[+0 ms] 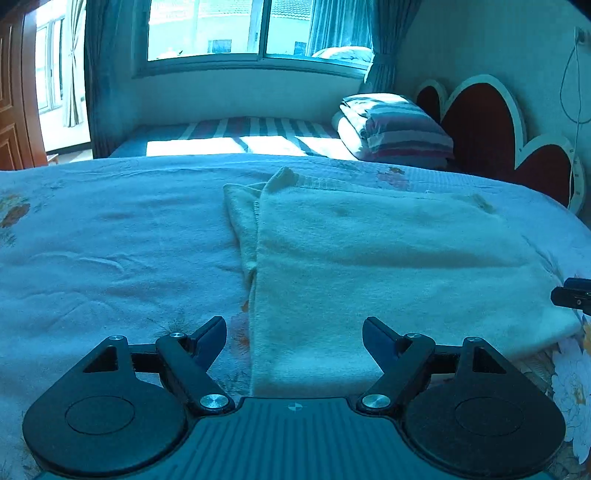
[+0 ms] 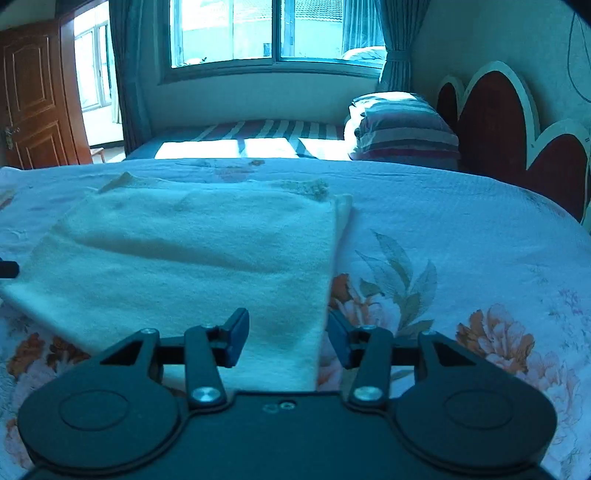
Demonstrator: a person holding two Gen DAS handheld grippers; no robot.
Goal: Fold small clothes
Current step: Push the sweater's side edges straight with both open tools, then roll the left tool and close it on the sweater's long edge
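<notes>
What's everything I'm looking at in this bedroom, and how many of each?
Cloth: one, cream, folded flat on the near bed, between the two grippers.
Bedspread: one, pale with orange flowers, covering the near bed.
Striped sheet: one, on the far bed under the window.
Folded striped quilt: one, at the far bed's head end.
Headboard: one, red hearts edged white, right wall.
Window: one, with curtains.
Door: one, brown wood, left.
Left gripper: fingers open, at the cloth's near left edge.
Right gripper: fingers open, at its near right edge.
</notes>
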